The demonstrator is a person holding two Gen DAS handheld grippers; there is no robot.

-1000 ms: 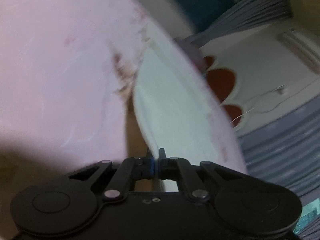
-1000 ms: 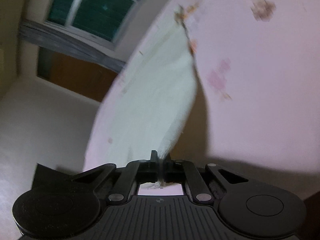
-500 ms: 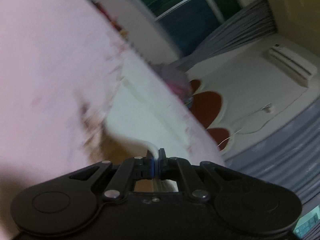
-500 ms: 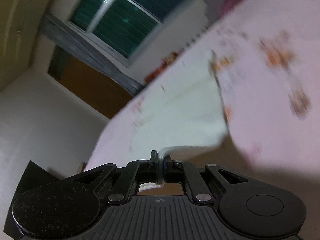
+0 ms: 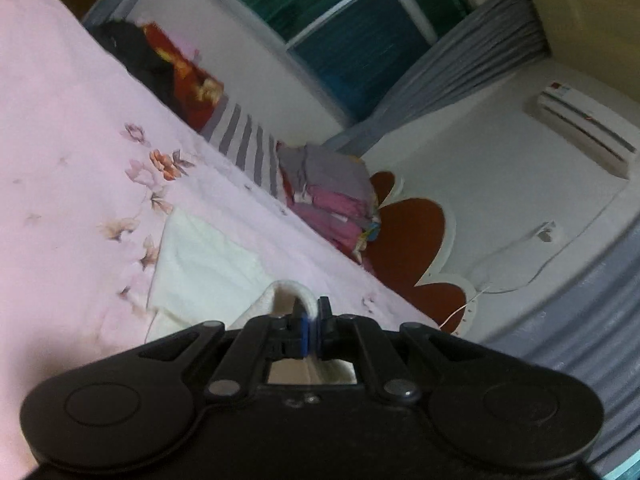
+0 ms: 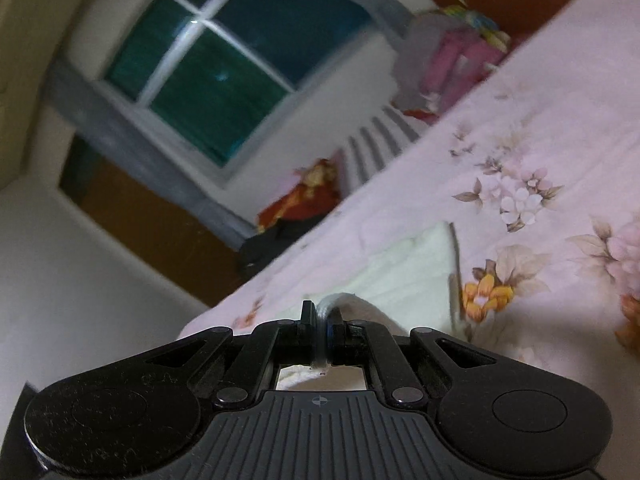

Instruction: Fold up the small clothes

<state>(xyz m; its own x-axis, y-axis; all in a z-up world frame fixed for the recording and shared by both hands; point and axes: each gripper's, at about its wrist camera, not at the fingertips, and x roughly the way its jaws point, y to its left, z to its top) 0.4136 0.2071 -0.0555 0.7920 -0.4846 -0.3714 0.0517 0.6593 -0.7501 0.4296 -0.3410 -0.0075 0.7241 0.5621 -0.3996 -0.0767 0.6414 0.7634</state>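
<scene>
Left gripper (image 5: 311, 312) and right gripper (image 6: 321, 320) are each pinching the white cloth's (image 5: 208, 264) edge, jaws nearly closed, above the floral bedsheet (image 5: 60, 128).

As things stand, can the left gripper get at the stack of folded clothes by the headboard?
Probably not: the left gripper is shut on the cream garment, as is the right gripper. The folded stack sits far across the pink bedsheet.

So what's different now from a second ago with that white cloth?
Both grippers swung the white cloth forward and low over the pink bedsheet; its held edge now curls over the rest lying flat. Nothing was let go: the left gripper and right gripper stay clamped on it, jaws shut.
</scene>
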